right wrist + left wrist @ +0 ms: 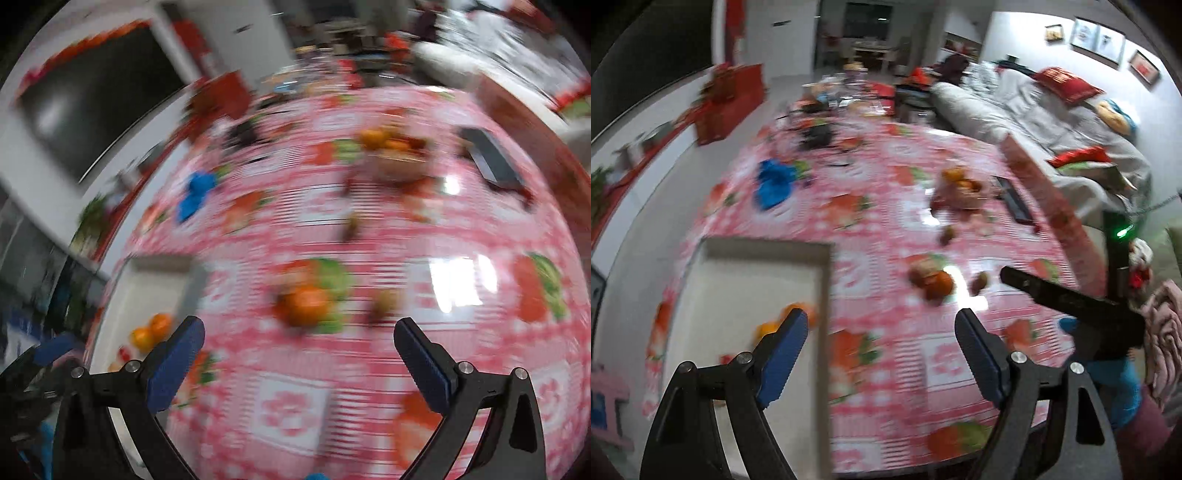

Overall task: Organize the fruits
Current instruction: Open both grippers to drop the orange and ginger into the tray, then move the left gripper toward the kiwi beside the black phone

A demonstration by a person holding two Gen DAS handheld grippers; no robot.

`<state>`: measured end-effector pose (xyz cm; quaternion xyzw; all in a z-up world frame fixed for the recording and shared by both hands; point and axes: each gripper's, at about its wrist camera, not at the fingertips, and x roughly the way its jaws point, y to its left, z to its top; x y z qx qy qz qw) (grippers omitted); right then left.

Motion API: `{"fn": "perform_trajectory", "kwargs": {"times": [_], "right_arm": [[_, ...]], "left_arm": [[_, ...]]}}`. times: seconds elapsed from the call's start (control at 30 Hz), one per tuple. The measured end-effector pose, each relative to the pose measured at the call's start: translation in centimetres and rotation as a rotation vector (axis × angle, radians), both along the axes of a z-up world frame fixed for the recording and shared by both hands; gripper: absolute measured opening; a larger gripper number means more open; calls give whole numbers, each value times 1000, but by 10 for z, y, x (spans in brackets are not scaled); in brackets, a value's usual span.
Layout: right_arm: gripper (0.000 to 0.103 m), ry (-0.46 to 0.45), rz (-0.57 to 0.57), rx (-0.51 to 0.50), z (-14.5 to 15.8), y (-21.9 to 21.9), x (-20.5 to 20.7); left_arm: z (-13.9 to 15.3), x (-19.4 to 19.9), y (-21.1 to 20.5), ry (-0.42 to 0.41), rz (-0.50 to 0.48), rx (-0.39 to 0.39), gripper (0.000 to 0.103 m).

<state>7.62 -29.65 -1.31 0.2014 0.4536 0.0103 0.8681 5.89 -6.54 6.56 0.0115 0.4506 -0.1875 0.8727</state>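
Orange fruits (151, 332) lay together in the white tray (764, 254) at the table's left edge, and another orange fruit (306, 304) sat loose on the pink patterned tablecloth (369, 229), with a small brown fruit (384, 304) just beside it. Farther back, a bowl (397, 166) held more fruit. The left gripper (882, 354) hung over the tray's near corner, jaws spread wide with nothing between them. The right gripper (299, 350) hovered above the cloth, jaws equally wide and empty. A blue cloth (774, 182) and a dark flat device (493, 158) lay well apart on the table.
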Motion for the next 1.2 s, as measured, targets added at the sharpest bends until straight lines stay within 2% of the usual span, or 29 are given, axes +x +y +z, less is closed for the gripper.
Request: {"fn": "perform_trajectory", "kwargs": {"times": [0.13,0.3,0.47,0.6,0.7,0.77,0.87,0.9,0.97,1.1,1.2], "right_arm": [[103,44,-149,15,-17,-64,-14],[103,98,-265,-9,-35,-122,-31],[103,123,-281,-50,-46,-152,-32],[103,126,-238,-159,-50,-160,-20],[103,123,-205,-233,-54,-160,-10],[103,125,-198,-257,-59,-162,-8],[103,132,-199,-325,-65,-163,-9],[103,131,-198,-341,-67,-162,-10],[103,128,-191,-368,-71,-161,-13],[103,102,-186,-357,-77,-164,-19],[103,92,-190,-362,-77,-164,-20]], "left_arm": [[14,1,-54,-31,-100,39,84],[39,9,-106,-91,-196,92,84],[71,32,-145,-153,-225,149,84],[119,58,-174,-259,-218,177,85],[147,81,-196,-302,-218,176,85],[155,98,-216,-343,-209,204,85],[138,125,-254,-429,-195,346,85],[120,137,-270,-439,-198,409,85],[84,155,-290,-412,-219,466,85],[14,182,-325,-305,-292,468,85],[-21,196,-347,-225,-393,397,84]]}}
